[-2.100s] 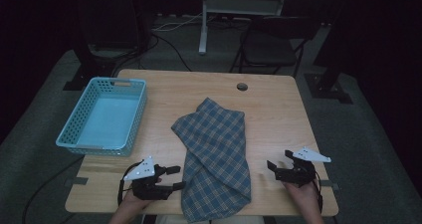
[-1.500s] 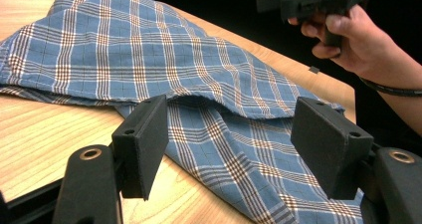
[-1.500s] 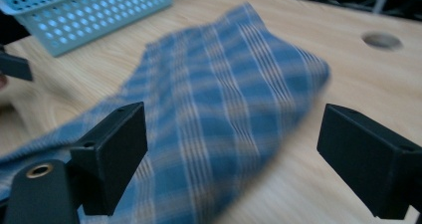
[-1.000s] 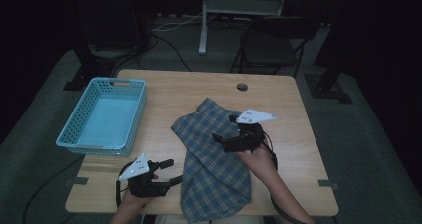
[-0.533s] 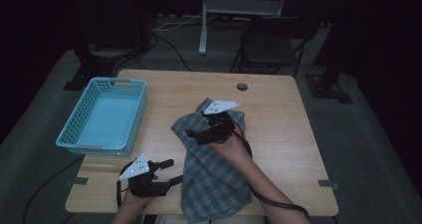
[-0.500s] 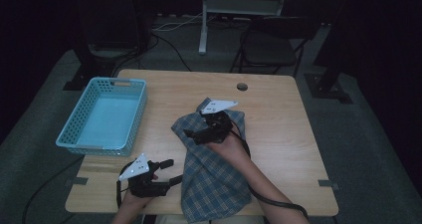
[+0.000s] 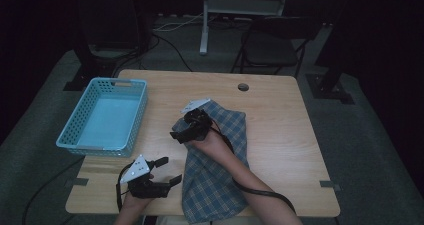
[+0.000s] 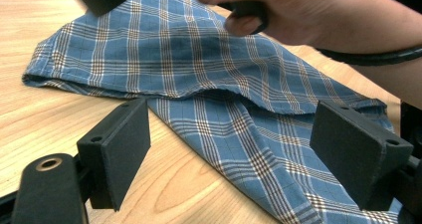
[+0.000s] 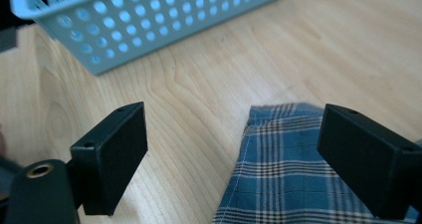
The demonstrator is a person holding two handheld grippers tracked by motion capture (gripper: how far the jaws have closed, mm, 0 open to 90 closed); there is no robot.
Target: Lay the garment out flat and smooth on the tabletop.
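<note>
A blue plaid cloth [image 7: 220,175] lies crumpled on the wooden table [image 7: 295,135], running from the middle to the front edge. My right gripper [image 7: 178,133] hovers open over the cloth's far left corner [image 9: 288,174], one jaw above the fabric and the other above bare wood. My left gripper [image 7: 170,169] rests near the front edge, just left of the cloth, pointing at it. Its jaws have just been opening; in the left gripper view [image 8: 234,129] they stand wide, with the cloth's edge [image 8: 199,59] lying on the table between and beyond them, untouched by the pads.
A light blue perforated basket [image 7: 102,147] stands at the table's left side, close in front of the right gripper [image 9: 149,20]. A round cable hole [image 7: 243,87] sits near the far edge. A chair and a desk frame stand beyond the table.
The right hand has swept left across the cloth and dipped to its left corner. The left gripper stayed put and its jaws spread wider.
</note>
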